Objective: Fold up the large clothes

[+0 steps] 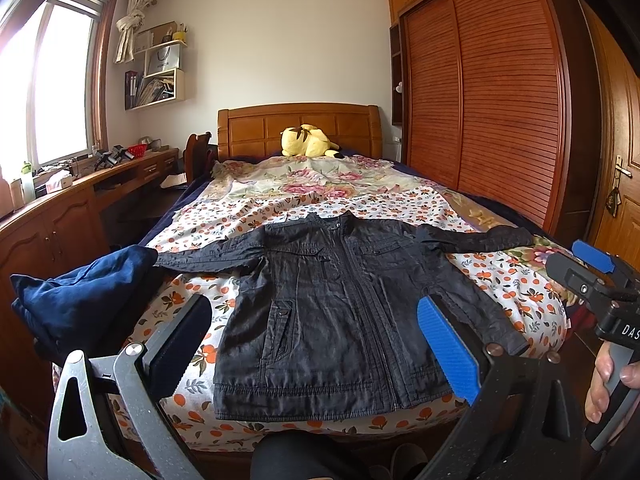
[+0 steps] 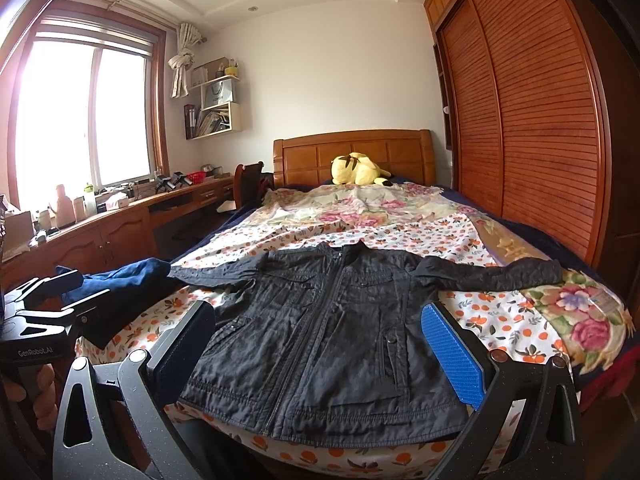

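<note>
Jacket point(image 1: 340, 312), black and zipped shut, lies flat and face up on the bed point(image 1: 500, 280), hem toward the foot edge and collar toward the headboard point(image 1: 298, 128). Both sleeves are stretched out sideways; the one on the left reaches toward a dark blue garment point(image 1: 80, 300) bunched at the bed's left edge, and its cuff lies touching or just beside that cloth. The other sleeve runs across the orange-print sheet point(image 2: 500, 308) toward the wardrobe point(image 1: 480, 100) side.

Left gripper point(image 1: 320, 344) hovers over the foot of the bed, its fingers point(image 1: 448, 348) spread wide with nothing between them; the jacket's lower half shows through the gap. Right gripper point(image 2: 320, 356) hovers likewise, fingers point(image 2: 452, 356) spread wide and empty, with the jacket body framed between them. In the left wrist view the right gripper shows at the right edge, gripped by a hand point(image 1: 608, 380); in the right wrist view the left gripper shows at the left edge, its fingers likewise apart, with a hand point(image 2: 40, 396) on the handle.

A yellow plush toy point(image 1: 308, 142) sits against the headboard, well apart from the jacket. A cluttered counter point(image 1: 100, 176) runs under the window point(image 1: 60, 80) along the left wall.
</note>
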A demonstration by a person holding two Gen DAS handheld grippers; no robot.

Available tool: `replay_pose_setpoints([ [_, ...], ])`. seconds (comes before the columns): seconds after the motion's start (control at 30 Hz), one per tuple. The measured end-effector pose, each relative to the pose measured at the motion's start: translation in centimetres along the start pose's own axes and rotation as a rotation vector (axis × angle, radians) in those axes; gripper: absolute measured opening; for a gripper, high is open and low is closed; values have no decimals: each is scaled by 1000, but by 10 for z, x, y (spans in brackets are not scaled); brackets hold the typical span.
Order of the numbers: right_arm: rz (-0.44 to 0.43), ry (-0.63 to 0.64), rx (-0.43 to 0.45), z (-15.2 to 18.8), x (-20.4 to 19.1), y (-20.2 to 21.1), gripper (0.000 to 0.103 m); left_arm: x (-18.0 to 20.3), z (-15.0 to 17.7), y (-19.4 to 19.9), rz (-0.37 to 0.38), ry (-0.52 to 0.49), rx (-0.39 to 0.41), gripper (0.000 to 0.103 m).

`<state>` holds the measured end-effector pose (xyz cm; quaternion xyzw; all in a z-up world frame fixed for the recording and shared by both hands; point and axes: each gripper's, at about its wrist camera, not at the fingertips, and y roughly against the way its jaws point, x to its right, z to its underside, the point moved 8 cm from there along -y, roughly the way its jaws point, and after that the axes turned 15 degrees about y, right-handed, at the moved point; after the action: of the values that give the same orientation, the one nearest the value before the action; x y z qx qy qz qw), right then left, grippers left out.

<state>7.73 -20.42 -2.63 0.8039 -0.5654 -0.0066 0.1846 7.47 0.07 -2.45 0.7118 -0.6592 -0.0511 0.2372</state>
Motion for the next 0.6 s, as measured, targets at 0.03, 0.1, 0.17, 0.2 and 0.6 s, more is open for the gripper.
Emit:
replay_pose_setpoints([
  [0.03, 0, 1, -1, 1, 0, -1, 103, -1, 1, -2, -1, 1, -3, 103],
  [0.1, -2, 3, -7, 2, 0, -4, 103, -5, 4, -7, -8, 3, -11, 103],
  [0.17, -9, 1, -13, 4, 0, -8, 103, -8, 7, -12, -14, 6, -19, 103],
  [0.2, -12, 3, -16, 4, 0, -11, 103, -10, 7, -15, -18, 6, -21, 103],
  [0.6, -69, 44, -72, 9, 0, -71, 103, -54, 10, -75, -98, 53, -81, 103],
])
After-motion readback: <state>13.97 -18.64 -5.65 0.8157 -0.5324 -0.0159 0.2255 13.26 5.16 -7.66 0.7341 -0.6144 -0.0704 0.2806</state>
